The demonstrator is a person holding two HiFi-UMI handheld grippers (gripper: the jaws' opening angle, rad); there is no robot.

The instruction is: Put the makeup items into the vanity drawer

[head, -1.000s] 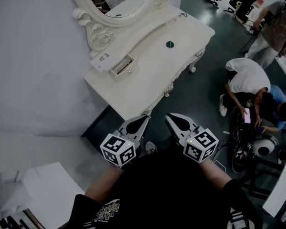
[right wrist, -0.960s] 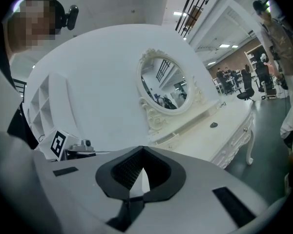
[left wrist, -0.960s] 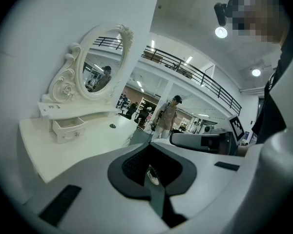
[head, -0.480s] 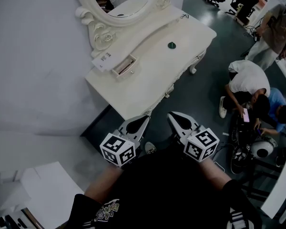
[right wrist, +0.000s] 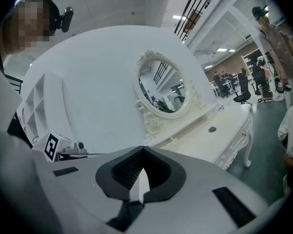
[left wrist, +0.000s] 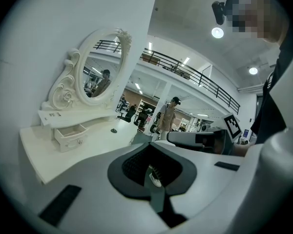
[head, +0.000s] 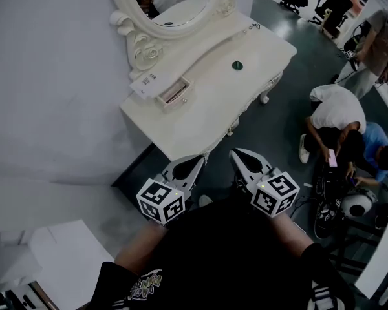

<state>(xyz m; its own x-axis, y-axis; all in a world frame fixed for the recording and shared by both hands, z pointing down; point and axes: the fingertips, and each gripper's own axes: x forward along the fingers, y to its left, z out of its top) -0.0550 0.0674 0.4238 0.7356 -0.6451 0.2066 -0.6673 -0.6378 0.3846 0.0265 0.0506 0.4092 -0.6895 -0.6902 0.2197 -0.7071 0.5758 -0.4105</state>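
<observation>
- White carved vanity table [head: 210, 112] stands against the wall below an oval mirror [head: 181, 19]; its small tabletop drawer [head: 174, 94] is pulled open.
- Dark green round makeup item [head: 237, 65] lies on the tabletop, well apart from the drawer.
- Pale left gripper [head: 193, 163] and right gripper [head: 239, 157] hover side by side off the table's near edge, both with jaws closed on nothing.

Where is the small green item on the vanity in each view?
Head view: green item upper middle, on the vanity, right of the drawer.
Left gripper view: green item left of centre, right of the drawer.
Right gripper view: green item right of centre.
Shared landmark: the mirror.
</observation>
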